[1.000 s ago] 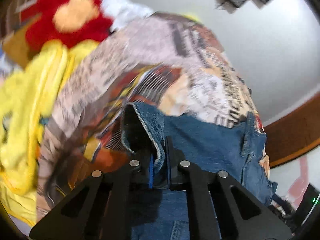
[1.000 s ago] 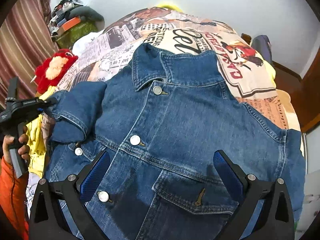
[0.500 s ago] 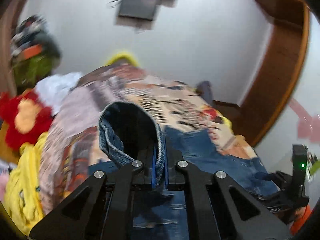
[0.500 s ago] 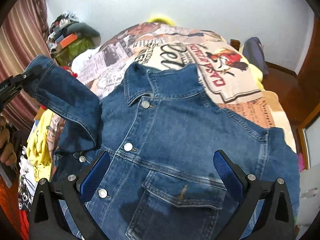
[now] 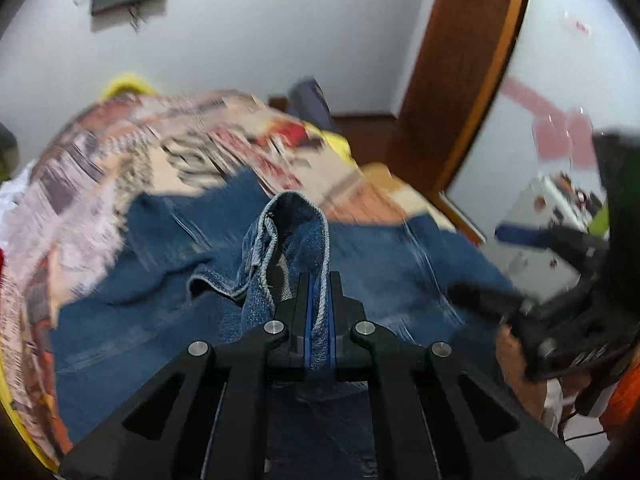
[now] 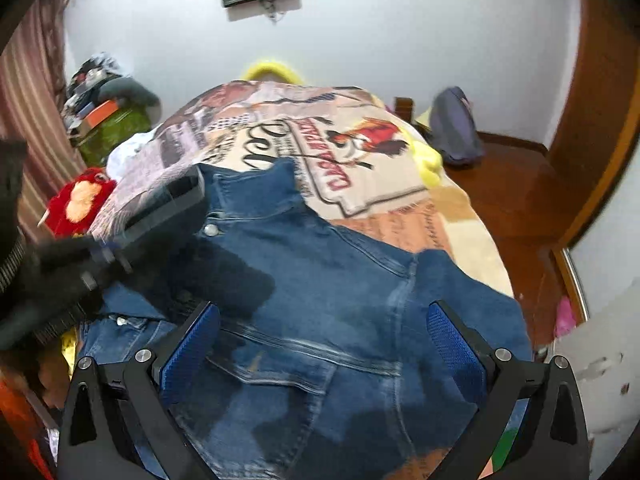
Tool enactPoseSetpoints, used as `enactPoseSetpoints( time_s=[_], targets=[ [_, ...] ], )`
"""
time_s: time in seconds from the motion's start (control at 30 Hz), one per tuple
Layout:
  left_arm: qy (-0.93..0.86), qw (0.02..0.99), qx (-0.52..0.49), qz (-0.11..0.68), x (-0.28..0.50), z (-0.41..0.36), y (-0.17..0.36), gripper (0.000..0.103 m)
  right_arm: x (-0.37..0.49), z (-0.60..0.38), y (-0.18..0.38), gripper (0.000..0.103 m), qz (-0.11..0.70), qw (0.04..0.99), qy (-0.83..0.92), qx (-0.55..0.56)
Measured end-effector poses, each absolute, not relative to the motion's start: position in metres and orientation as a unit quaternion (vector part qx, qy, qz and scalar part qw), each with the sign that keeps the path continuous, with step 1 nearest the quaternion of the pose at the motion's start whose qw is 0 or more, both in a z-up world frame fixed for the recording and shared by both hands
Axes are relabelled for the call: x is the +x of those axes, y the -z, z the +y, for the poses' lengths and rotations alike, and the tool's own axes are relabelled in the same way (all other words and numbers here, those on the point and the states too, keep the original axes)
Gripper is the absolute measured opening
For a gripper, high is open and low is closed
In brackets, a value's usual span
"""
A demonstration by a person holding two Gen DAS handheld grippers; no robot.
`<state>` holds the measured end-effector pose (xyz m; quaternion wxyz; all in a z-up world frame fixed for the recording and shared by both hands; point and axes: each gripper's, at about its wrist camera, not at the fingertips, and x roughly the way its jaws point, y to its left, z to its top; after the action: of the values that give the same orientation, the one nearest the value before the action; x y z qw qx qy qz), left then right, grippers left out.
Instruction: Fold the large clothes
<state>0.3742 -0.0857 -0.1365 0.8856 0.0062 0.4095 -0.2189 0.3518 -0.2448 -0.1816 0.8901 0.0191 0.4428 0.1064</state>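
Observation:
A blue denim jacket (image 6: 340, 280) lies front up on a printed bedspread (image 6: 320, 128), its collar toward the far wall. My left gripper (image 5: 318, 312) is shut on the cuff of the jacket's sleeve (image 5: 296, 232), which stands up in a loop above the jaws, over the jacket's body (image 5: 152, 280). In the right wrist view the left gripper (image 6: 160, 216) is a blurred black shape over the jacket's left chest, near the collar. My right gripper (image 6: 322, 308) hangs open above the jacket's lower front, nothing between its blue pads (image 6: 192, 348).
A red plush toy (image 6: 80, 200) and yellow cloth lie off the bed's left side, with piled clutter (image 6: 104, 112) behind. A grey-blue bag (image 6: 456, 128) sits at the far right corner. Wooden floor and a wooden door frame (image 6: 600, 120) run along the right.
My left gripper has lifted the sleeve cuff and swung it rightward from the bed's left side over the jacket's front, rolling as it went. The right gripper rose a little and stayed open.

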Motion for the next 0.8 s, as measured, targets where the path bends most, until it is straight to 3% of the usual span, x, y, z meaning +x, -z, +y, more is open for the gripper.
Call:
enactPoseSetpoints(
  time_s=[0.2,0.27,0.33,0.4,0.43,0.53,0.8],
  targets=[
    [0.252,0.860,0.023,0.443,0.368,-0.112,0.152,0.006,0.353,-0.265,0.191,0.103,0.462,0.880,-0.094,0.057],
    [0.257,0.860,0.031,0.440,0.364,-0.113,0.145,0.016,0.357,-0.268,0.193,0.103,0.467,0.876,-0.091,0.072],
    [0.244,0.870,0.036,0.426,0.359,-0.106,0.135,0.051,0.361,-0.267,0.194,0.103,0.472,0.873,-0.097,0.082],
    [0.227,0.884,0.036,0.407,0.357,-0.094,0.127,0.069,0.367,-0.262,0.196,0.103,0.478,0.866,-0.111,0.093],
    [0.211,0.893,0.036,0.396,0.356,-0.084,0.123,0.073,0.370,-0.258,0.197,0.103,0.482,0.863,-0.118,0.097],
    [0.166,0.906,0.043,0.387,0.356,-0.049,0.120,0.082,0.382,-0.242,0.207,0.103,0.501,0.847,-0.138,0.107],
    [0.023,0.905,0.027,0.424,0.341,0.079,0.159,0.082,0.408,-0.184,0.253,0.103,0.573,0.789,-0.192,0.115]
  ],
)
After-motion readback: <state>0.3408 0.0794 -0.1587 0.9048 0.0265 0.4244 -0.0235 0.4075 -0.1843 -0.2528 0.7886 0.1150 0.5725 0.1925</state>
